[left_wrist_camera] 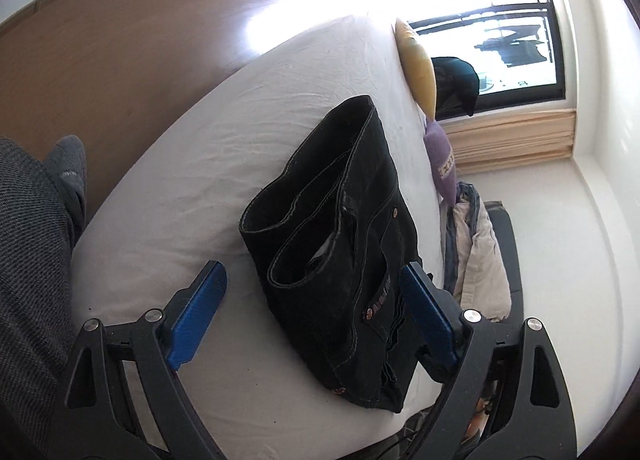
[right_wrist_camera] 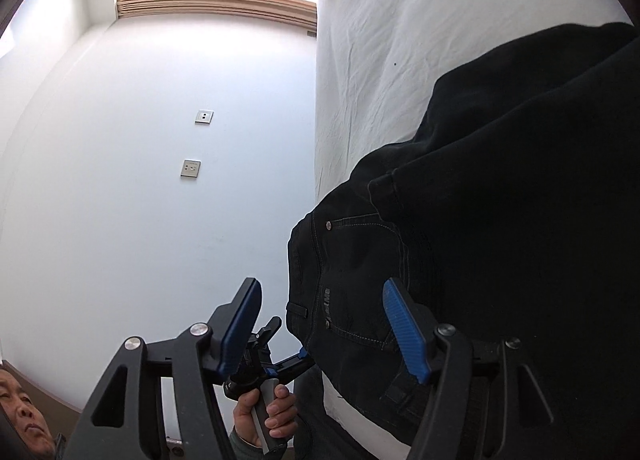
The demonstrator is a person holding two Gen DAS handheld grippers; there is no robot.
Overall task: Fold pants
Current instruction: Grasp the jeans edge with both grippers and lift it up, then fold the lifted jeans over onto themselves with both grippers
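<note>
Black jeans [left_wrist_camera: 340, 244] lie folded into a compact stack on the white bed sheet [left_wrist_camera: 224, 132], near the bed's edge. My left gripper [left_wrist_camera: 316, 280] is open, its blue fingers [left_wrist_camera: 200, 312] spread on either side of the near end of the stack, holding nothing. In the right wrist view the same jeans [right_wrist_camera: 500, 200] fill the right side, pocket and rivets showing. My right gripper [right_wrist_camera: 320, 300] is open and empty, with one finger [right_wrist_camera: 404, 328] over the jeans' waist end and the other beyond the bed edge.
A yellow pillow [left_wrist_camera: 418, 68], a purple cushion [left_wrist_camera: 442, 164] and a pile of clothes [left_wrist_camera: 476, 260] sit along the bed's far side near the window [left_wrist_camera: 500, 20]. The white wall [right_wrist_camera: 160, 140] has two sockets. The person's leg [left_wrist_camera: 32, 260] is at left.
</note>
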